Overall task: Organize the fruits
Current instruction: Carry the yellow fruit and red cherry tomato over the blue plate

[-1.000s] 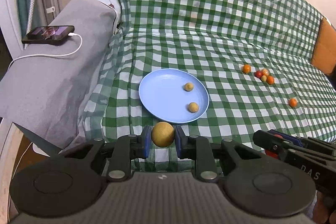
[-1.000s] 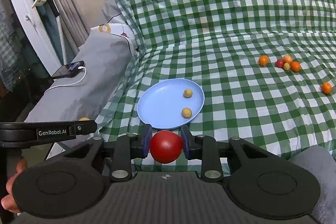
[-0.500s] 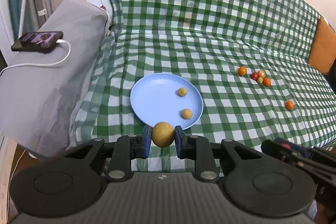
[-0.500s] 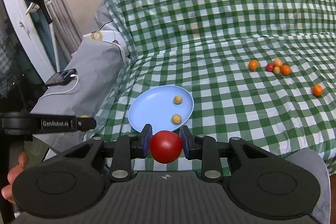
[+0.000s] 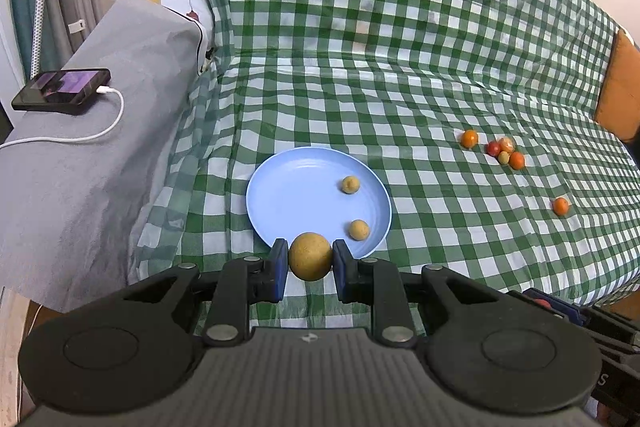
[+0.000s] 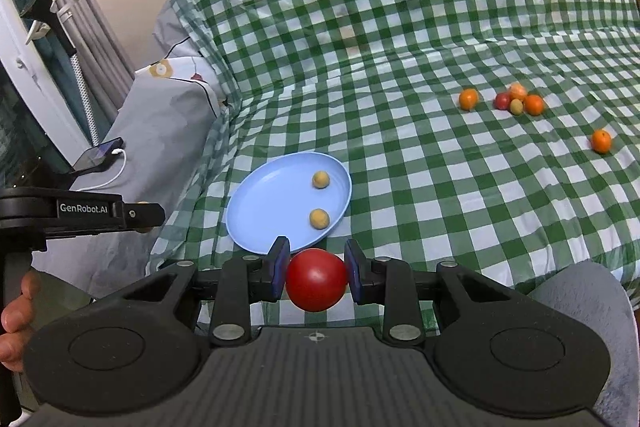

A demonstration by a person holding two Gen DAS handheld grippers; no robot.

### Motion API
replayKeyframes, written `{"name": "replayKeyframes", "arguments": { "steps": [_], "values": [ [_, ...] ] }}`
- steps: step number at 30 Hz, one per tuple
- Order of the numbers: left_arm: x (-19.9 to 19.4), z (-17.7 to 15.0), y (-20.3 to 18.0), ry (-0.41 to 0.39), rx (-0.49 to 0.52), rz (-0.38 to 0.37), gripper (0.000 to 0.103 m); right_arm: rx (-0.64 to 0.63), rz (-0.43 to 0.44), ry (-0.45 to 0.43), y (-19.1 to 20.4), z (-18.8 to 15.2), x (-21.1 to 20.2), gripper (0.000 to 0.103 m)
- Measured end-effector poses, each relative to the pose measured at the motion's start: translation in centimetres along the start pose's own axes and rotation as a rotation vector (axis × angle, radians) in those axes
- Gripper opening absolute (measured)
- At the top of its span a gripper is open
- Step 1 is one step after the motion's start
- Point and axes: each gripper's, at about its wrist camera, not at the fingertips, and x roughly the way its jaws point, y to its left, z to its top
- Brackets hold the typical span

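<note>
Pinching a round tan-yellow fruit between its two blue pads, the left claw hangs at the near edge of a light blue plate; in the left wrist view the fruit overlaps the plate's near rim, though whether it touches the plate cannot be told. Two smaller tan fruits lie on the right half of the plate, one farther, one nearer, apart from each other.

The right claw is pressed onto a red tomato-like fruit, its pads against the fruit's left and right sides, and it sits just near of the same plate in the right wrist view. The left claw's black body, marked with a printed name, shows at the left edge of that view, with fingers of a hand below it.

The plate rests on a green-and-white checked cloth draped over a sofa. Far to the right on the cloth lies a tight cluster of small orange, red and yellowish fruits, with one orange fruit just left of it and another orange fruit nearer and to the right, apart from the rest. On the grey-covered armrest at the left lies a dark phone with a white cable plugged in.
</note>
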Motion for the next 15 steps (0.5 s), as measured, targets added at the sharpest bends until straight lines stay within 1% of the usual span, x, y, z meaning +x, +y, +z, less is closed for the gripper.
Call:
{"name": "replayKeyframes", "arguments": {
  "steps": [15],
  "values": [
    [2.4, 1.7, 0.2, 0.028, -0.004, -0.007, 0.026, 0.003, -0.022, 0.025, -0.2, 0.9, 2.4, 0.031]
  ]
}}
